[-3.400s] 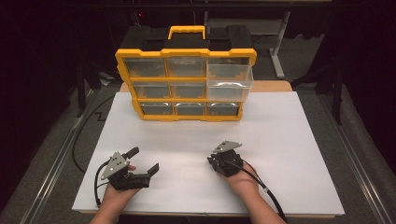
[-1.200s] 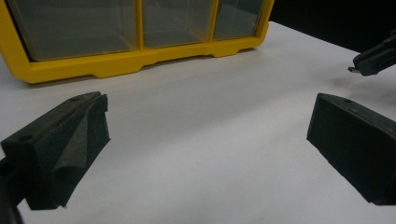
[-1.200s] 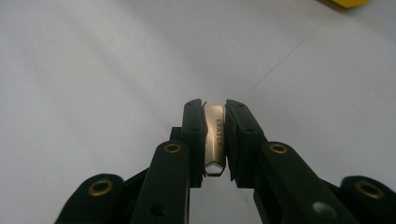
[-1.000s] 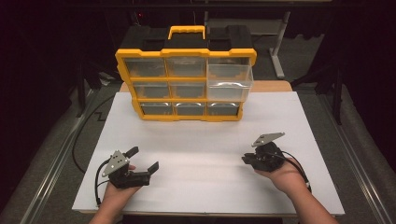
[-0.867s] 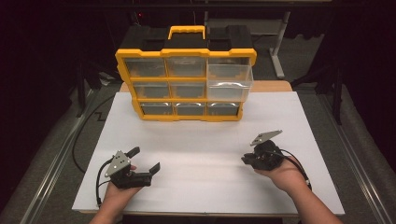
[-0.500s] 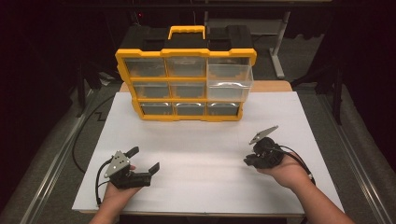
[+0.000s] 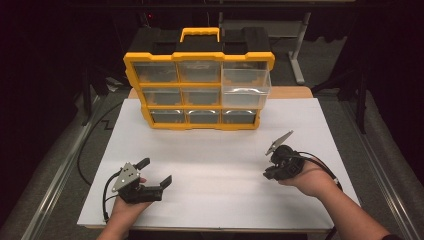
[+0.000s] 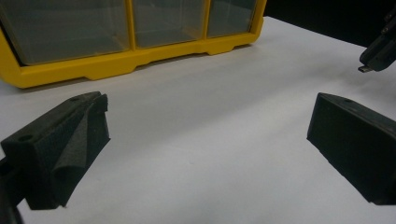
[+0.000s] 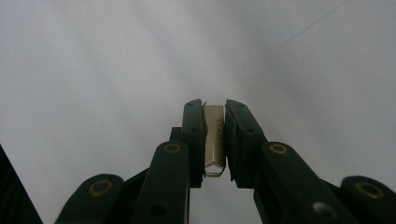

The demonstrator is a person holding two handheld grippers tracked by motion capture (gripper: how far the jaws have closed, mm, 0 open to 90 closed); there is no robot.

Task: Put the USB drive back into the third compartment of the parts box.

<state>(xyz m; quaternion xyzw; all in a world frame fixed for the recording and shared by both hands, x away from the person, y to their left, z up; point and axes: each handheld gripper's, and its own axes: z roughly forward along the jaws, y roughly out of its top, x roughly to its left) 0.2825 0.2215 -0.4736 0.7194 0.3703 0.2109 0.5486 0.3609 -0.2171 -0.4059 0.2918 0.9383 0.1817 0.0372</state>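
My right gripper (image 7: 268, 170) hovers low over the right side of the white board (image 7: 215, 150), held in a hand that comes in from the lower right. In the right gripper view its jaws (image 9: 215, 108) are shut on a small pale eraser (image 9: 215, 140) that stands upright between the pads. My left gripper (image 7: 155, 171) rests at the board's front left and is open, with nothing between its foam pads (image 8: 70, 140). The right gripper's tip (image 8: 378, 53) shows at the far right of the left gripper view.
A yellow organizer (image 7: 200, 80) with clear drawers stands at the back of the board; its top right drawer (image 7: 246, 85) is pulled out. Its lower frame (image 8: 116, 65) lies ahead of the left gripper. Cables trail off both grippers.
The right hand has gone from the board's middle to its right side, then crept a little farther back with the gripper tilting. The left gripper has stayed still.
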